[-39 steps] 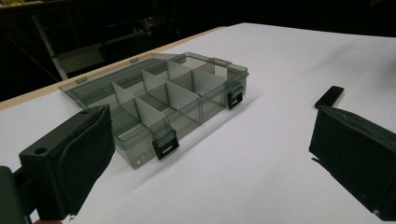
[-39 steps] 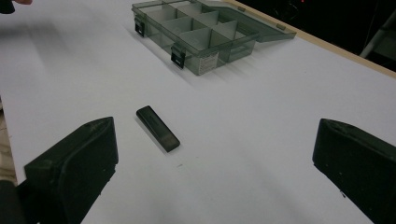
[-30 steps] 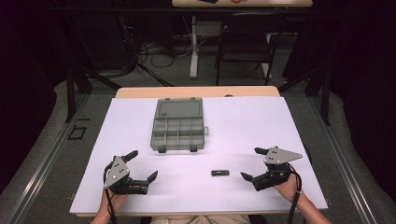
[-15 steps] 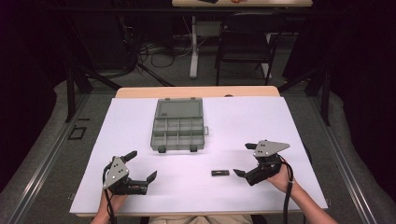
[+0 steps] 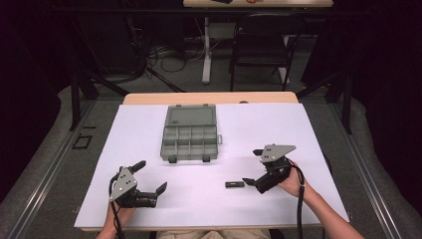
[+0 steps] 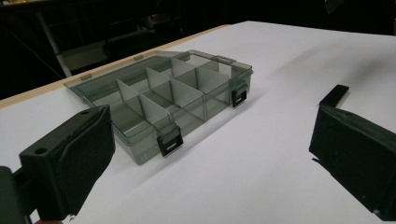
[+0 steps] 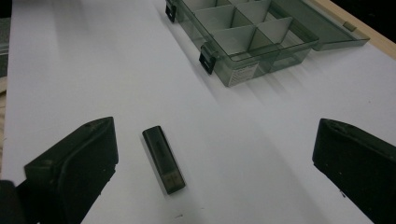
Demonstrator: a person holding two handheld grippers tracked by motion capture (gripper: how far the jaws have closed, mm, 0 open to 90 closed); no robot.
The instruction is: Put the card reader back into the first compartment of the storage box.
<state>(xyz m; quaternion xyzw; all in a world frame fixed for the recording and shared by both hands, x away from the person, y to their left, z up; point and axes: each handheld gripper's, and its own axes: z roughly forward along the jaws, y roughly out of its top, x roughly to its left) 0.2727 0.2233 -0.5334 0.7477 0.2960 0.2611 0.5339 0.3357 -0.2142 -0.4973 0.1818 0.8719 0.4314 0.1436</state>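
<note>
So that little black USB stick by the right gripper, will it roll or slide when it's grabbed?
The USB stick looks flat-sided and lies flat, so rolling seems unlikely. It looks small and rigid, probably light, so a nudge from the open right gripper may skate it across the smooth white table cover.

Translucent smoky plastic organizer box (image 7: pixel 252 42), matt white tabletop (image 7: pixel 116 65)

A white sheet is covering the counter (image 5: pixel 308 129), its wooden edge showing at the top. Beyond it, in the upper part of the frame, a black chair (image 5: pixel 259 47) is standing on grey floor (image 5: pixel 45 164), cables (image 5: pixel 164 52) lying left of it in dim light.
</note>
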